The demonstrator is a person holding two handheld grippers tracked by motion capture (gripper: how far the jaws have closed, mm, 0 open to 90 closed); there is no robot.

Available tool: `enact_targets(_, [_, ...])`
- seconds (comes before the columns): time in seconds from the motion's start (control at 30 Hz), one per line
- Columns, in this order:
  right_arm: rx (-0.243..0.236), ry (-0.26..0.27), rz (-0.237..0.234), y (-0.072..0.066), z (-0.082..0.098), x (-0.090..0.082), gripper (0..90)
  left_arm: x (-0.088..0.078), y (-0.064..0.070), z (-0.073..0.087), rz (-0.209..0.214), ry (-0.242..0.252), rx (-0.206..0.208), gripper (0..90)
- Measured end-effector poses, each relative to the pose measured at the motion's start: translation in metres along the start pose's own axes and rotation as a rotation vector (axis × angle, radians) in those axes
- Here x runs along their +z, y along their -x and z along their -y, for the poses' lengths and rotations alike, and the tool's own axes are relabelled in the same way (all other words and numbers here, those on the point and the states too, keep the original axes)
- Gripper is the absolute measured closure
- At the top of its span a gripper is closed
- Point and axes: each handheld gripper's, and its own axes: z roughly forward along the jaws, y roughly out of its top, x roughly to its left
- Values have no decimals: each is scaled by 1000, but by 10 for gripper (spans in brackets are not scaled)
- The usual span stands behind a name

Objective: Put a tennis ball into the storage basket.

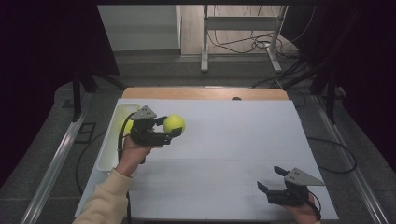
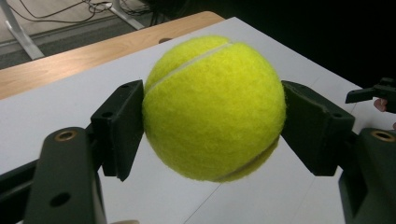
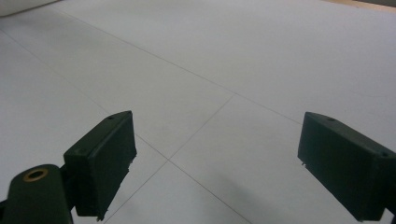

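White board (image 1: 224, 154) is covering most of the tabletop, with a strip of bare wood (image 1: 205, 93) showing along its far edge and dark curtains closing in on both sides; beyond the table, cables (image 1: 243, 44) are lying on the floor around a metal stand (image 1: 243, 28).

At the left side of the board, the left gripper (image 1: 173, 127) is holding a yellow tennis ball (image 1: 173, 123) clear of the surface, its two black jaws pressing on opposite sides of the ball (the left gripper view is showing the ball (image 2: 214, 108) wedged squarely between the pads (image 2: 122, 126), with the white seam curving across its top). The person's left hand (image 1: 133, 151) is gripping the tool from below, a cream sleeve (image 1: 105, 198) coming in from the bottom edge.

Just beside that gripper, a white tray (image 1: 112, 140) is sitting along the left edge of the board, with something yellow partly hidden inside it behind the tool.

Well apart, near the bottom right corner, the right gripper (image 1: 273, 178) is resting low over the board with its jaws standing wide apart and nothing between them.
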Motion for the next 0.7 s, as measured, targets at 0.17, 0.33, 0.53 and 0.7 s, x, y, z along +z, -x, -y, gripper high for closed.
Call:
enact_targets(0.17, [0, -1, 2, 0, 0, 0, 115, -5, -4, 1, -13, 4, -9, 269])
enact_targets(0.33, [0, -1, 2, 0, 0, 0, 116, -11, -8, 3, -26, 9, -15, 269])
enact_targets(0.53, [1, 0, 3, 0, 0, 0, 116, -18, -15, 4, -45, 21, -33, 269])
enact_targets(0.7, [0, -2, 2, 0, 0, 1, 116, -23, -21, 6, -64, 27, -45, 269])
